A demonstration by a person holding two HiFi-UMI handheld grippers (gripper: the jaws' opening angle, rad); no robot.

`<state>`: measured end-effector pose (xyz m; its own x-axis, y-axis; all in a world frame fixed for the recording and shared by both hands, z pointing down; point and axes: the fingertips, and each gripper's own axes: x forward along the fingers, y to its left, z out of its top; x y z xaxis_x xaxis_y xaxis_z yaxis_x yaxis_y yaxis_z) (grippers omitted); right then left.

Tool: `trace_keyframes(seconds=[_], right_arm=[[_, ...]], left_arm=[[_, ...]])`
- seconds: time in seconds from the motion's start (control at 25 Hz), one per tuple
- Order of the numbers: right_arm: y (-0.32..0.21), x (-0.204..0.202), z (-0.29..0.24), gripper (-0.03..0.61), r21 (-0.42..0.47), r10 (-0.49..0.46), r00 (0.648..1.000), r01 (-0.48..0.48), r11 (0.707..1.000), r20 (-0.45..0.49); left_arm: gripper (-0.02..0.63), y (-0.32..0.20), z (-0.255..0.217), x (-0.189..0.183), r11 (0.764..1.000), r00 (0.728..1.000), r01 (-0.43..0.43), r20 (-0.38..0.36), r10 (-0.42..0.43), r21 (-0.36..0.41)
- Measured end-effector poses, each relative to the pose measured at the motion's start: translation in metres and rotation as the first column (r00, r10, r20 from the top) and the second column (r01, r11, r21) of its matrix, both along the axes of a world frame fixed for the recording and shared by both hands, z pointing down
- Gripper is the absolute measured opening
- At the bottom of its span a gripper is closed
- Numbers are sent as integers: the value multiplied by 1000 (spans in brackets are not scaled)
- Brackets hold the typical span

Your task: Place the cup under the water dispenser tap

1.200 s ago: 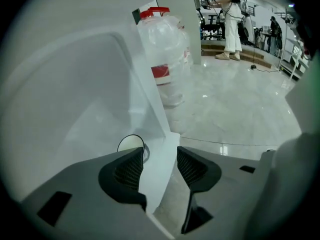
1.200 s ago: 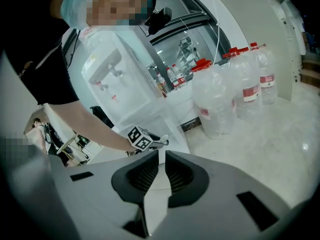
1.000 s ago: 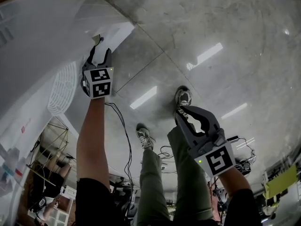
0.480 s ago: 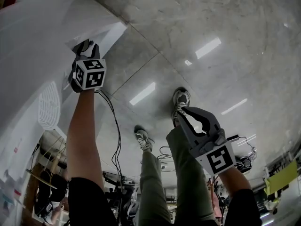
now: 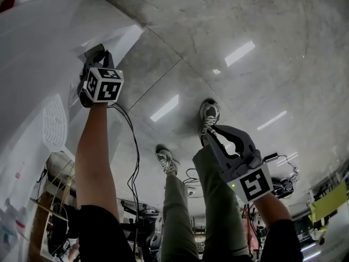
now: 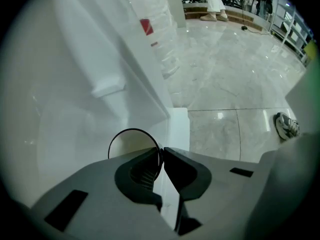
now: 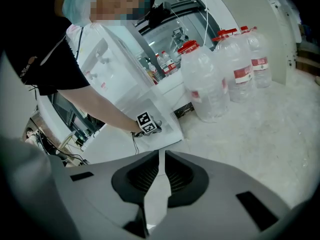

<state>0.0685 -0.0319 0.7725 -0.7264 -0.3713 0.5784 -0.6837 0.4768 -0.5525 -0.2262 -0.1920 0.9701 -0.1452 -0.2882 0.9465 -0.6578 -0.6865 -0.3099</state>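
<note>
Its jaws just closing, the left tool (image 6: pixel 161 156) is pinching the rim of the cup (image 6: pixel 131 145), sitting in the water dispenser's (image 6: pixel 75 59) recess just below and right of the tap (image 6: pixel 107 88); the right tool (image 7: pixel 159 156) is hanging well apart, closed, empty.

My right gripper (image 7: pixel 161 154) fills the bottom of the frame, its jaws drawn almost together with only a thin slit between them — nothing sits in it. Straight ahead of the tips, well apart, I see the left gripper (image 7: pixel 149 125) on a bare forearm (image 7: pixel 100 106), at the front of the white water dispenser (image 7: pixel 115 66). Ahead and to the right of the tips stand big clear water bottles (image 7: pixel 205 81) with red caps — on a pale stone floor (image 7: pixel 260 134).
</note>
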Motion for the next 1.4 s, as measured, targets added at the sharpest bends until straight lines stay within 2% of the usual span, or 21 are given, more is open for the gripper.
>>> trace_keyframes(seconds=[0.28,0.56,0.84,1.16,1.4], right_arm=[[12,3,-29,46,23,37,999,-37,999,-8],[33,-5,-78,46,57,84,996,-83,995,-11],[67,-26,-141,46,87,106,994,-107,990,20],[113,-34,-218,46,101,105,994,-107,989,16],[132,-34,-268,47,115,151,988,-153,982,22]], left_arm=[[52,45,-23,21,999,998,-23,-63,21,-28],[52,104,-72,59,997,984,-65,-169,56,-47],[52,148,-154,85,995,966,-99,-242,90,-24],[51,193,-268,97,998,962,-62,-264,65,20],[52,223,-348,105,996,955,-55,-287,75,76]])
